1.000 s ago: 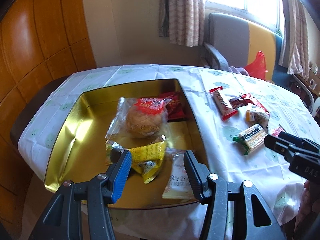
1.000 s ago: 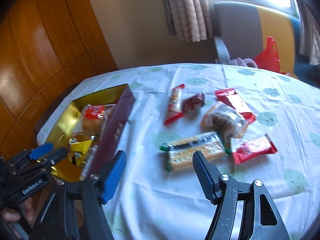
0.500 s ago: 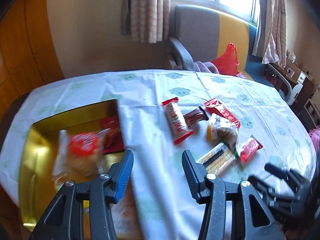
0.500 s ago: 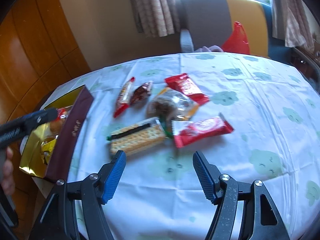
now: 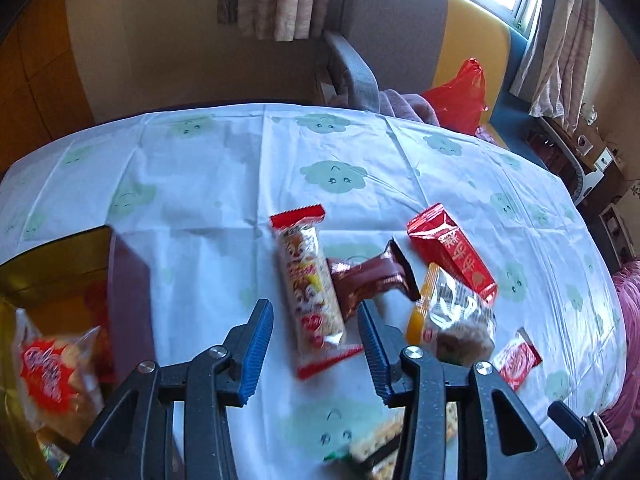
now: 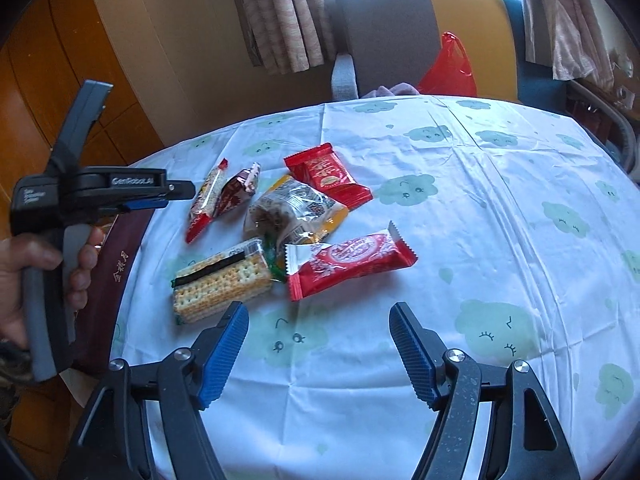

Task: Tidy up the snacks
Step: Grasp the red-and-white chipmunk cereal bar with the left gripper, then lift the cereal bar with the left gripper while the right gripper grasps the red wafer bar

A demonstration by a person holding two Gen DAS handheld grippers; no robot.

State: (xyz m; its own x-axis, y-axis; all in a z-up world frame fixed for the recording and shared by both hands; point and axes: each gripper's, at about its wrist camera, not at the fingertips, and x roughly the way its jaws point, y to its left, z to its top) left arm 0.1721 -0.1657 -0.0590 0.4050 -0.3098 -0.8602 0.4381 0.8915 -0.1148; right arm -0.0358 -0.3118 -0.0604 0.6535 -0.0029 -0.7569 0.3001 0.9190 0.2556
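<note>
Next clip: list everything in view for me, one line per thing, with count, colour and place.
Long snack bar: 1, red ends with cartoon print, between the left tongs' fingers, untouched.
Brown wrapper: 1, dark brown, right of the bar.
Red packet: 1, red, far side of the pile.
Clear bag: 1, clear with orange edge, middle of the pile.
Cracker pack: 1, pale with black stripe, nearest the right tongs.
Red wafer pack: 1, red and white, right of the crackers.
Box: 1, gold inside, maroon wall, table's left edge, snacks inside.
Tablecloth: 1, white with green clouds.
Chair: 1, grey and yellow, behind the table.
Plastic bag: 1, red, on the chair.
Left tongs: open, closing.
Right tongs: open, over bare cloth.
Hand: 1, holding the left tongs.
</note>
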